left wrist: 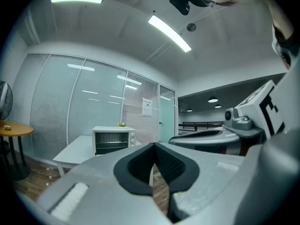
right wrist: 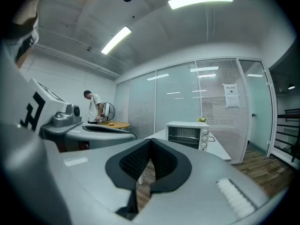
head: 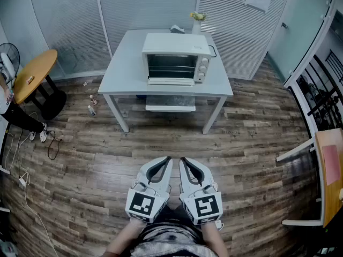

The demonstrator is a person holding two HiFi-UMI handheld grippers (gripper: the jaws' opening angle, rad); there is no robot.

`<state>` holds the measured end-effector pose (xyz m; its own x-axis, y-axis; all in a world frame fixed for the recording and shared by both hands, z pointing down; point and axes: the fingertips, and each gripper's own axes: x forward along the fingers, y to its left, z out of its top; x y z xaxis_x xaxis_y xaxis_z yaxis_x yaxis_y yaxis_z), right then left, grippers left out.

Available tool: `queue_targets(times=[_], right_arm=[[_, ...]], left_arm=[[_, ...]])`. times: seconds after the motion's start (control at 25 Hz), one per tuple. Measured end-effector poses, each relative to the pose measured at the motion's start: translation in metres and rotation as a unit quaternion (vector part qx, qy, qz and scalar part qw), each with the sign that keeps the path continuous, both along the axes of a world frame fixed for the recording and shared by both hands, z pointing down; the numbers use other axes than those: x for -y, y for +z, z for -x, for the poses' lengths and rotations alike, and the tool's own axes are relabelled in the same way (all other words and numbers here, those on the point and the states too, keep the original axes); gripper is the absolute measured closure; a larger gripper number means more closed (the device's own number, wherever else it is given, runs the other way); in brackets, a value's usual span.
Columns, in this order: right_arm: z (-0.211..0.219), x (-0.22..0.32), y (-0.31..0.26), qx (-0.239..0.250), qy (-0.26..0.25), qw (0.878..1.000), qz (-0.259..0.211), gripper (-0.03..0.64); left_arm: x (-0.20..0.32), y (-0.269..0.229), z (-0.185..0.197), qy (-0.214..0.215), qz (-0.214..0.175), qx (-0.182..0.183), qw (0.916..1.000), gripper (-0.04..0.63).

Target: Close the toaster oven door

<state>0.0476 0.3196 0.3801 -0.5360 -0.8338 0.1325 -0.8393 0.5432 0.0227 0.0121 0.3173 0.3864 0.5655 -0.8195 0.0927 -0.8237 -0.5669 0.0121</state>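
I'm holding the left gripper [head: 166, 161] and the right gripper [head: 184, 161] side by side at bottom centre, each pinched fully together on nothing. The toaster oven [head: 176, 58] is sitting well apart at upper centre on the white table [head: 124, 75]. Its door [head: 170, 81], seemingly dropped open, is lying crosswise, with neither gripper nearer.

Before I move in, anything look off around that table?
The toaster oven door hangs open, folded down toward the table front. Bits of litter lie on the floor by the table leg at the view's left. Nothing else stands out.
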Motion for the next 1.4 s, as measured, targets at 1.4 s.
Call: queue_targets(times=[1.4], right_arm=[[0.022, 0.019, 0.014, 0.008, -0.009, 1.000, 0.017, 0.531]], left_arm=[[0.013, 0.016, 0.035, -0.009, 0.012, 0.010, 0.9998, 0.504]])
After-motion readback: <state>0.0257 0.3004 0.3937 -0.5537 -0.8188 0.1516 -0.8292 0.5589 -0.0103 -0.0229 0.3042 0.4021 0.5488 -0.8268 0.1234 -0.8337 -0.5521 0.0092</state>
